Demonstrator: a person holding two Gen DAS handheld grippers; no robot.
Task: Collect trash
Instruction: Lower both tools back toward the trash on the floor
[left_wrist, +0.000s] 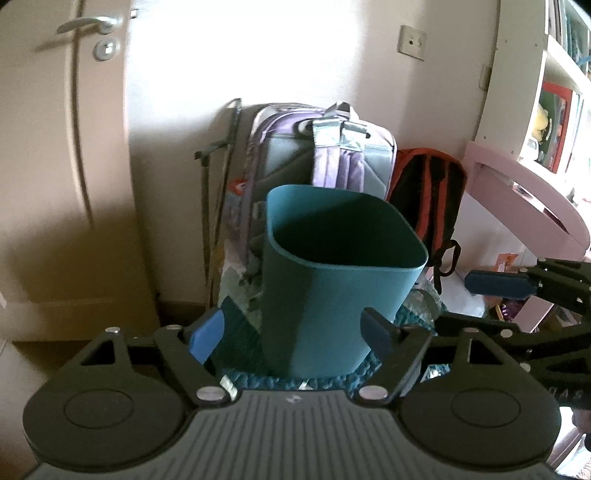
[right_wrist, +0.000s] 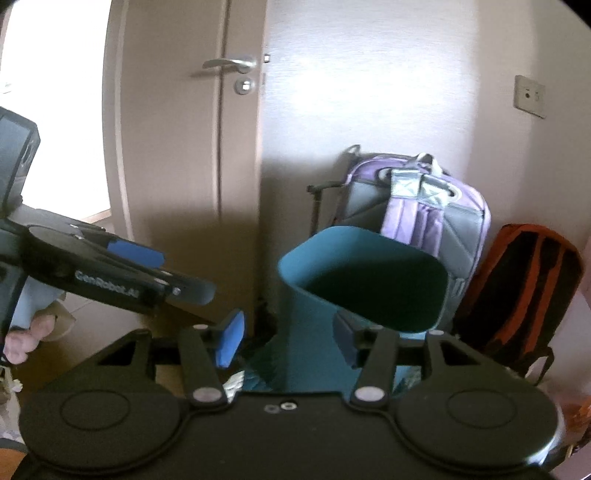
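Both grippers fill the bottom of their own views, and each stands wide with nothing between its blue pads: the left gripper (left_wrist: 290, 334) frames the lower wall of a teal bin (left_wrist: 332, 280), while the right gripper (right_wrist: 288, 341) sits a little to the bin's left, its right finger overlapping the rim in that view. Whether either finger actually touches the plastic I cannot tell. That bin stands on a knitted teal mat (left_wrist: 325, 380) on the floor, close in front of a purple backpack (left_wrist: 317, 155) leaning at the wall, with a black and orange backpack (left_wrist: 428, 192) just beside it to the right and a closed door (right_wrist: 192, 147) further left. Its inside is dark (too shadowed to say whether anything lies at the bottom). No piece of trash is held, and none can be picked out with confidence, though a small shiny scrap (left_wrist: 227, 384) shows by the mat's near edge and some clutter lies behind the bin. I judge the task barely begun or between pickups: the container is ready, and finding, grasping and dropping litter into it is left.
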